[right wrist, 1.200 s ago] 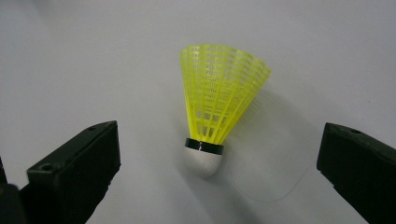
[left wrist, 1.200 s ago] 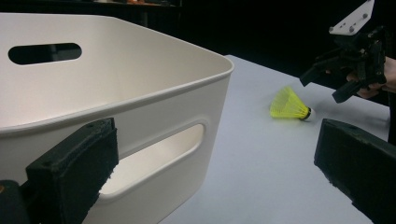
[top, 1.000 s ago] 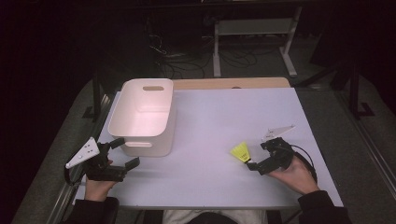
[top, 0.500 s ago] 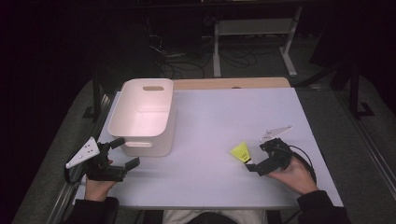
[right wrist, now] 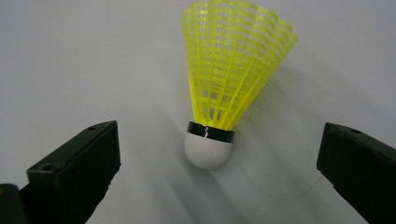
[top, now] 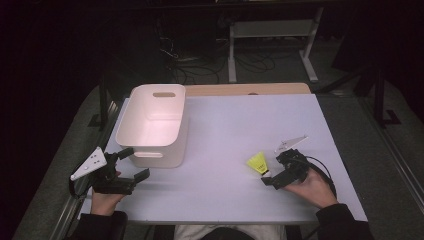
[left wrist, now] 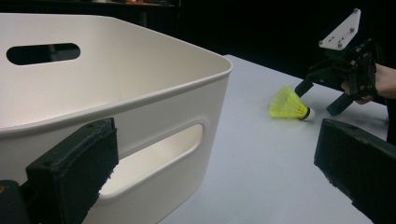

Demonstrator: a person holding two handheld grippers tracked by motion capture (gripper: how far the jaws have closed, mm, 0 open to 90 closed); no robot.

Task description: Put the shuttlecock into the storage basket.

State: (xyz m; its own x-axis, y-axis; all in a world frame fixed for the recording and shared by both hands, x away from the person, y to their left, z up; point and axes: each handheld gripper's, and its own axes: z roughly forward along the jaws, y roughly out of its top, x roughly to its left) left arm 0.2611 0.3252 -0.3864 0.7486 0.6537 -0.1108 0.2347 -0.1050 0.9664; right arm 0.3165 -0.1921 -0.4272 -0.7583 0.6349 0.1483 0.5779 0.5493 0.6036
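A yellow shuttlecock with a white cork lies on its side on the white table, right of centre. My right gripper sits just behind it, open, its jaws on either side of the cork without touching it. In the right gripper view the shuttlecock points its cork at the open right gripper. My left gripper rests open and empty at the front left, by the near end of a white bin. From the left gripper I see the bin, the shuttlecock and the right gripper beyond.
The bin is empty, with a handle slot in each end wall. A person's hands hold both grippers near the table's front edge. A cable loops behind the right hand. Behind the table are a wooden strip, floor cables and a metal stand.
The right gripper has shifted very slightly at the shuttlecock. The shuttlecock, the bin and the left gripper have stayed in place.
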